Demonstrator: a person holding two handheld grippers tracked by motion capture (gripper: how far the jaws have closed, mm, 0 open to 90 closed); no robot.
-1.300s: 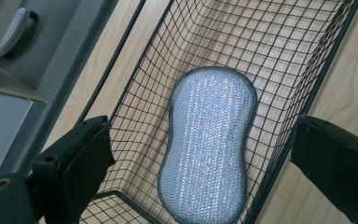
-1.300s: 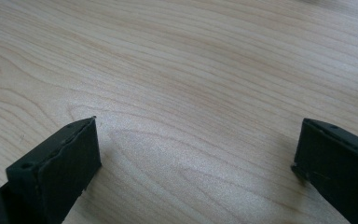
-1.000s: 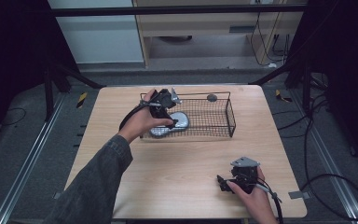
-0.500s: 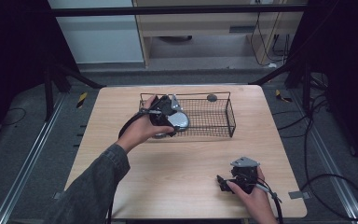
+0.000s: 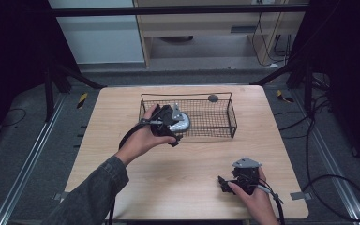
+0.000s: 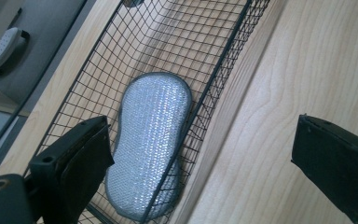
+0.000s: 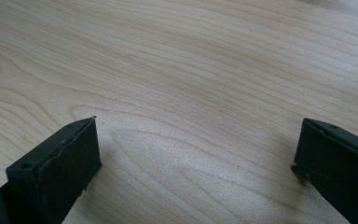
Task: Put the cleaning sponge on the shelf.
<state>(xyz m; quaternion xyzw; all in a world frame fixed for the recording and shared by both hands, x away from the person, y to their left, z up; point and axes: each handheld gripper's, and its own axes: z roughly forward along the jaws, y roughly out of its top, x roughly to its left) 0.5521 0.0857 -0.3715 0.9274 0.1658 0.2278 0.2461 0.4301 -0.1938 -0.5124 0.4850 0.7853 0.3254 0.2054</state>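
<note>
The sponge (image 6: pixel 151 144) was already laid in the basket (image 5: pixel 232 123) at its left end, the left tool (image 6: pixel 205 163) spread empty over the near rim, the right tool (image 7: pixel 196 163) spread idle near the surface's (image 5: pixel 187 187) near right corner.

Sponge (image 6: pixel 151 144): silver-grey with a fine glittering woven texture and a darker grey border; in the high view it reads as a pale grey patch (image 5: pixel 183 123). Basket (image 5: pixel 225 123): black wire in a square grid, seen close in the left gripper view (image 6: pixel 223 60). Table (image 5: pixel 187 187): light wood with fine brown grain lines and oval whorls (image 7: pixel 205 70). Left gripper (image 5: pixel 177 136): black, with matt black fingers (image 6: pixel 74 158). Right gripper (image 5: pixel 223 183): black, topped by a grey plate (image 5: pixel 246 162); fingers (image 7: pixel 56 168) matt black. Sleeve (image 5: pixel 91 197): dark grey-green. Small knob (image 5: pixel 213 98) at the basket's far rim: dark grey. Floor (image 5: pixel 23 140): grey.
</note>
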